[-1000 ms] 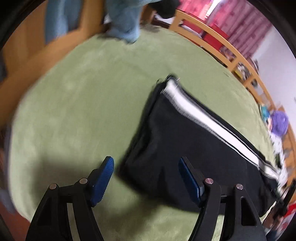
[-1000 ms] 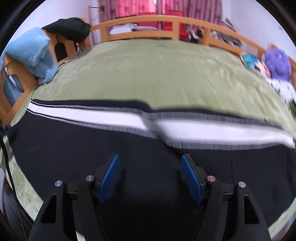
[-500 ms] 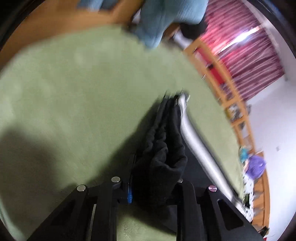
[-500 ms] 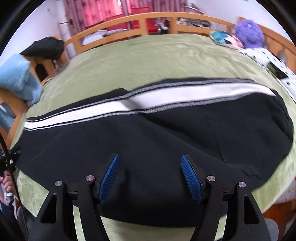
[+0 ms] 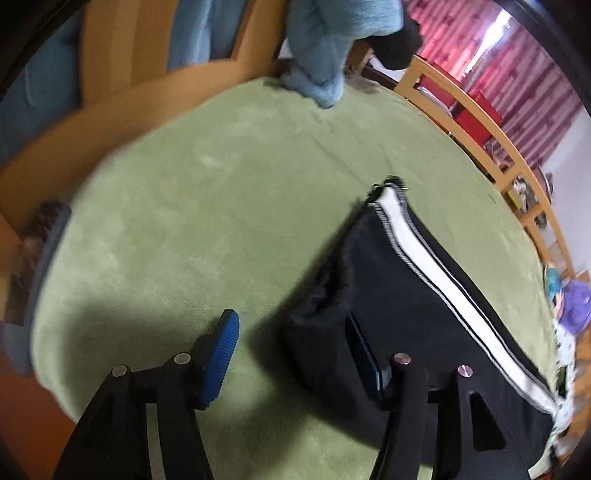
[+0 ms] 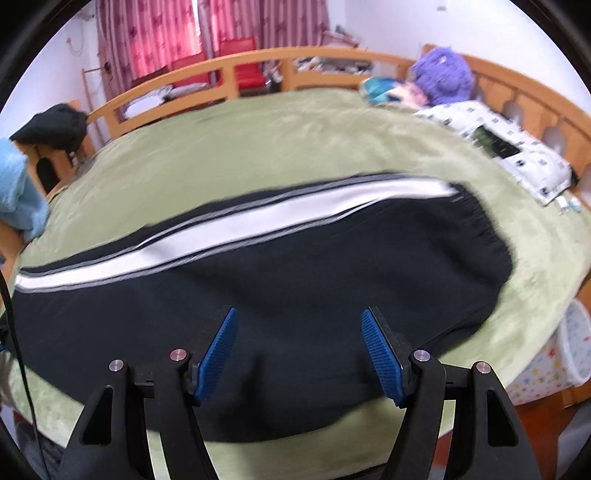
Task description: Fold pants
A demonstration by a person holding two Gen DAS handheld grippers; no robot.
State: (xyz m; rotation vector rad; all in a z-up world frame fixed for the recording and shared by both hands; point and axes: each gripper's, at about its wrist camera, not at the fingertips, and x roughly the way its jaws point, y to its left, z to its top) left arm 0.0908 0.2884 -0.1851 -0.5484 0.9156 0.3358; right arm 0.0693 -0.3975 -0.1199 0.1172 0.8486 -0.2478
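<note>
Bedroom: pink curtains (image 6: 155,33) at the back, wooden bed rail (image 6: 258,64) curving round, and a bed (image 6: 258,147) with a green fleece cover doing the job a desk normally would.

Pants: black pants (image 6: 295,288) with a white side stripe (image 6: 240,225), lying flat along the near edge of the bed. Looks like one leg is already stacked on the other, waistband toward the right side of the right wrist view, cuffs toward the left.

Left tongs: left tongs (image 5: 291,350) sit right at the cuff end. Jaws are opening at this moment; the bunched hem (image 5: 325,317) is between them, slumped against the right-hand pad, and the left-hand pad is clear of it, so nothing is really gripped.

Right tongs: right tongs (image 6: 299,347) hover over the middle of the pants, spread pretty wide, nothing in them.

Clutter: blue fleece blanket (image 5: 332,48) hanging off the footboard, purple plush (image 6: 443,74) and a spotted pillow (image 6: 517,155) up by the headboard, all well away from the pants.

Step guess: probably lining up to carry the cuff end over toward the waistband.

What could go sideways: the hem is crumpled, so a bite there might catch only the top layer and the legs slide out of line. Fleece also grabs, so dragging instead of lifting could rumple the cover. And the pants lie near the bed edge, so a sloppy pull could tip them off.
</note>
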